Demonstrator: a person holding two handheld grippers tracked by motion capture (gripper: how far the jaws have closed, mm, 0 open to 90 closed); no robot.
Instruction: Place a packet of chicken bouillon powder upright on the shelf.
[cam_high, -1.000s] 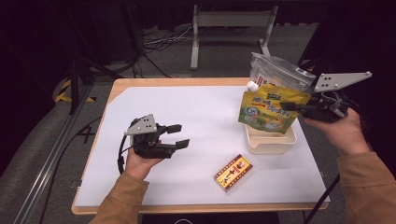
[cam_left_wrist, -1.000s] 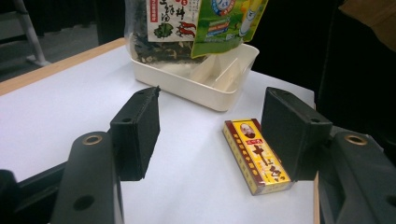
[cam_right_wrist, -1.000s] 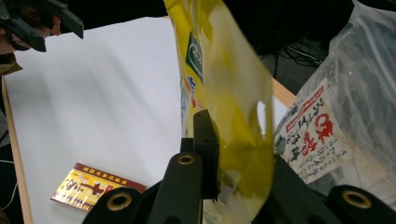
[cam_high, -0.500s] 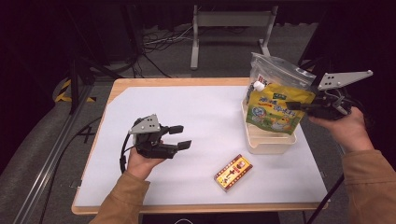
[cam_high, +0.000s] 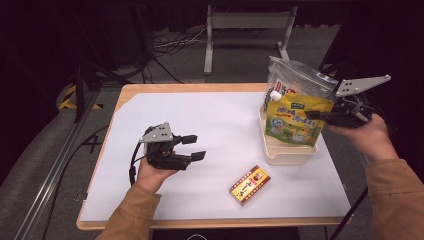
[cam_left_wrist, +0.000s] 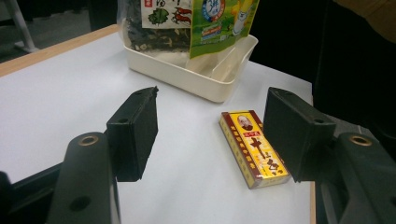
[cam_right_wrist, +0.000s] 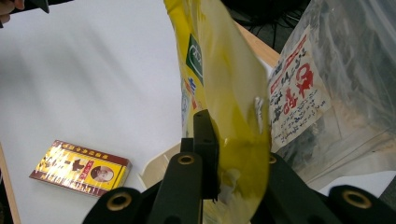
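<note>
Yellow pouch clamped between right gripper fingers.

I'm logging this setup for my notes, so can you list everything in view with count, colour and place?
Yellow-green spouted drink pouch: 1, held over the tray's front part.
Clear plastic bag of dark dried food: 1, standing in the tray's far end.
Cream plastic tray: 1, table's right side.
Red and yellow flat box: 1, near front edge.
White sheet on wooden table: 1.
Metal stand: 1, floor beyond.
Left tongs: black, open, empty.
Right tongs: black, shut on pouch.
</note>
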